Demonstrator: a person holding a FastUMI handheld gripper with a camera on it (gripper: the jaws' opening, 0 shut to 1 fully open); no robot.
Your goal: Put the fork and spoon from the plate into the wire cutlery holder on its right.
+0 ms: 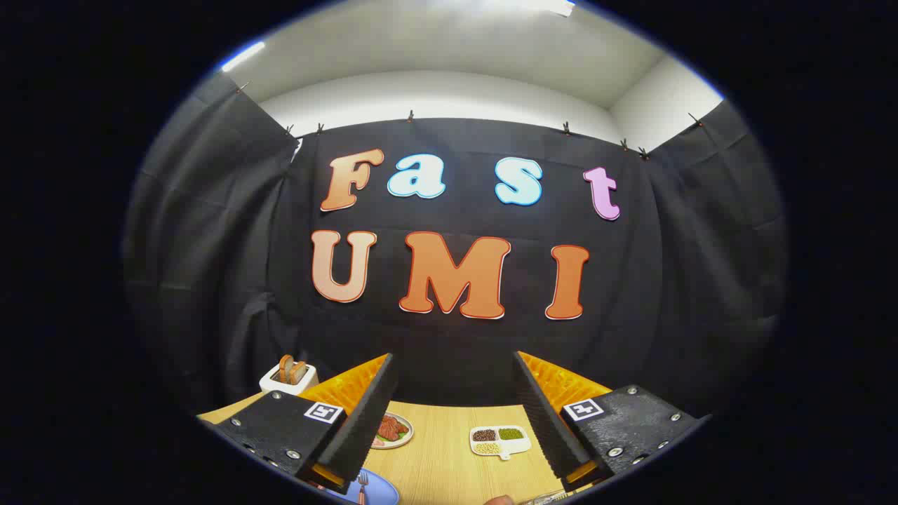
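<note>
Fingers [456, 414] standing wide apart holding nothing, fork [363, 485] lying on blue plate [379, 489] beside left finger, divided dish [499, 440] holding grains sitting between fingers on tabletop [442, 463], toaster [287, 377] holding bread beyond left finger

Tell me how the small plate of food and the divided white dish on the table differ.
The small plate is round with a pale rim; the divided dish is a rounded rectangle with a small tab. The plate holds reddish food with some green; the dish holds separate brown, green and pale fillings in compartments. The plate lies partly behind one finger of the open gripper; the dish lies in the gap between the fingers. Both rest flat on the wooden table.
</note>
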